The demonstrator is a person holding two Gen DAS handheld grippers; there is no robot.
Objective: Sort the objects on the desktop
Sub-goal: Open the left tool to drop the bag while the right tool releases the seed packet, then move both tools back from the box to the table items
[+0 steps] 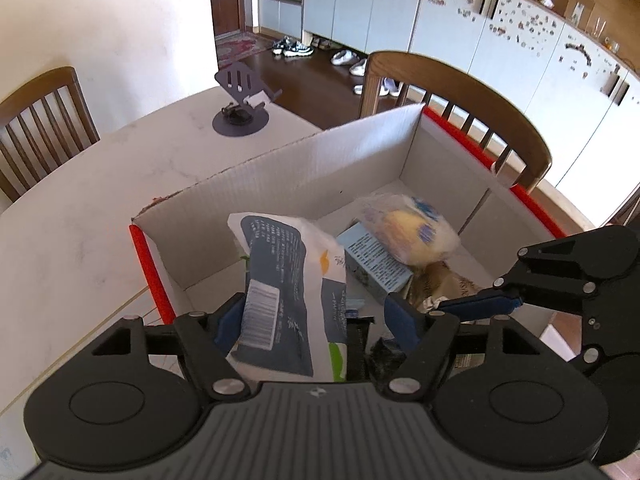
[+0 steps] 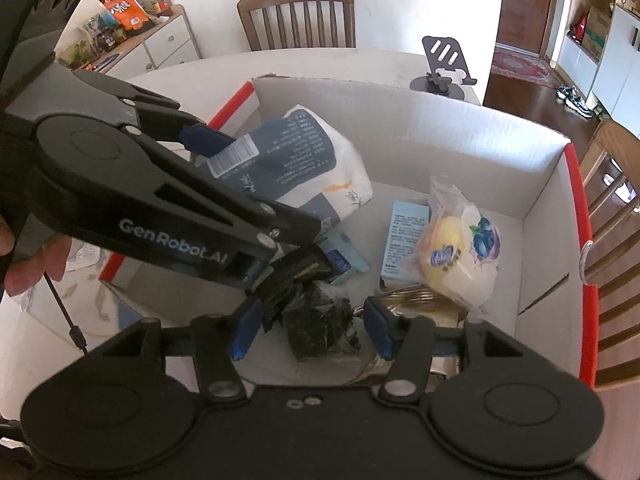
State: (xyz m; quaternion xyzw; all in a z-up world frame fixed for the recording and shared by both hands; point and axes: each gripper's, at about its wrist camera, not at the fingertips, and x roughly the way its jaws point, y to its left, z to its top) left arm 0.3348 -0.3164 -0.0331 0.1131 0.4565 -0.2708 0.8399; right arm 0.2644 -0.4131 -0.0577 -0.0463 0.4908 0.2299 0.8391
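A white cardboard box with red edges (image 1: 320, 160) (image 2: 440, 120) stands on the pale table. A white and dark-blue tissue pack (image 1: 288, 280) (image 2: 304, 160) leans inside it, between the spread pads of my open left gripper (image 1: 316, 320); the right pad stands clear of the pack. On the box floor a dark crinkled packet (image 2: 316, 328) lies between the pads of my open right gripper (image 2: 312, 330), with a gap on each side. Deeper in lie a light-blue carton (image 1: 372, 264) (image 2: 404, 236) and a wrapped yellow bun (image 1: 412, 232) (image 2: 456, 256).
A grey phone stand (image 1: 240, 108) (image 2: 444, 68) stands on the table beyond the box. Wooden chairs (image 1: 460, 92) (image 2: 296, 16) ring the table. A white cabinet with snacks (image 2: 160, 40) is at the back left. A hand (image 2: 36, 264) holds the left gripper.
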